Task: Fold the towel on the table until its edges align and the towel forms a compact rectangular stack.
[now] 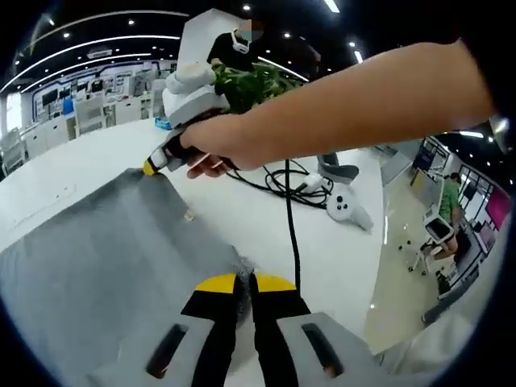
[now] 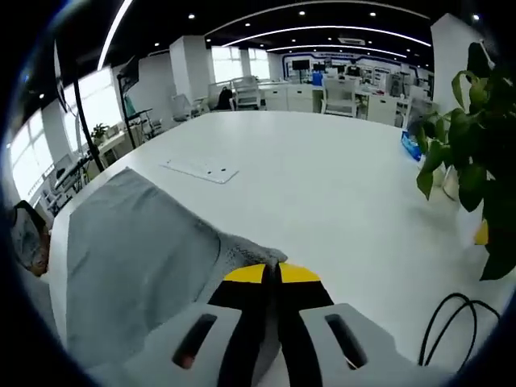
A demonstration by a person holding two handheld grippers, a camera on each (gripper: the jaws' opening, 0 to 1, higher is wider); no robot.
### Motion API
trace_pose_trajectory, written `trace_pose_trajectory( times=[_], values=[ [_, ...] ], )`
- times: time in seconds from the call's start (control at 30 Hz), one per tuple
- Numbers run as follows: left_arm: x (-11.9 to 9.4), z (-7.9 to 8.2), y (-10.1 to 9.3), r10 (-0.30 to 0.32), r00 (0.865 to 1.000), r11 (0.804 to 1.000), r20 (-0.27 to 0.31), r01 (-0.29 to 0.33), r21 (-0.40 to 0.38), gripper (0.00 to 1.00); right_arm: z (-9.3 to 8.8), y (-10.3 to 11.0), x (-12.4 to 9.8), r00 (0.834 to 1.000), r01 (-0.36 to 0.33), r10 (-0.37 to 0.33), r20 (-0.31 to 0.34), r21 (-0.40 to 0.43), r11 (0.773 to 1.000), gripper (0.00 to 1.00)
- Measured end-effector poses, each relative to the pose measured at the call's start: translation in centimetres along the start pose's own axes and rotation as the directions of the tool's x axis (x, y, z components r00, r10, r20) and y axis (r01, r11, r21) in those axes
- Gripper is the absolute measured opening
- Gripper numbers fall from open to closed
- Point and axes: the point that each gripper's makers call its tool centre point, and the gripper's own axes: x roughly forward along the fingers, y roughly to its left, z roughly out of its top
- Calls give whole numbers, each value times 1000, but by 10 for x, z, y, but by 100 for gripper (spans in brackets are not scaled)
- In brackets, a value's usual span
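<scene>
Each gripper has a pale grey body, black jaws and yellow tips: the left gripper point(image 1: 245, 284) and right gripper point(image 2: 272, 274) look alike. Beside the plant point(image 1: 254, 81), the person's bare arm point(image 1: 363, 101) ends in a black sleeve point(image 1: 484, 48).

1. A large open-plan office or demo hall is seen, with a dark ceiling point(image 2: 266, 16) crossed by curved light strips point(image 2: 322, 32) and dotted with spotlights along the top of the right gripper view.
2. A broad white table point(image 2: 322, 185) is spread across the middle of that view.
3. White desks and chairs point(image 2: 339, 93) are lined up at upper centre and right, with display screens behind them.
4. Tall windows point(image 2: 93, 101) are found at the left edge.
5. A potted plant point(image 2: 472, 153) is set at the right edge.
6. In the left gripper view, black cables point(image 1: 294, 181) and a white controller point(image 1: 348, 206) are spotted on the table, right of centre.
7. Shelving and displays point(image 1: 89, 93) are glimpsed at upper left.
</scene>
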Motion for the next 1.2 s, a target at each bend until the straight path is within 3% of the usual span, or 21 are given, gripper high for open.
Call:
trace_pose_trajectory(
  times=[0.53, 0.63, 1.2],
  values=[
    [-25, 56, -28, -36, 992, 999, 121, 34, 22, 5, 24, -16, -49, 995, 57, -62, 75, 65, 996, 1],
    [-27, 72, -33, -42, 986, 999, 159, 42, 0, 5, 32, -19, -60, 993, 67, -75, 93, 81, 994, 1],
    [-48, 118, -44, -57, 962, 998, 266, 52, 27, 5, 70, -30, -99, 981, 101, -115, 159, 90, 991, 2]
  ],
)
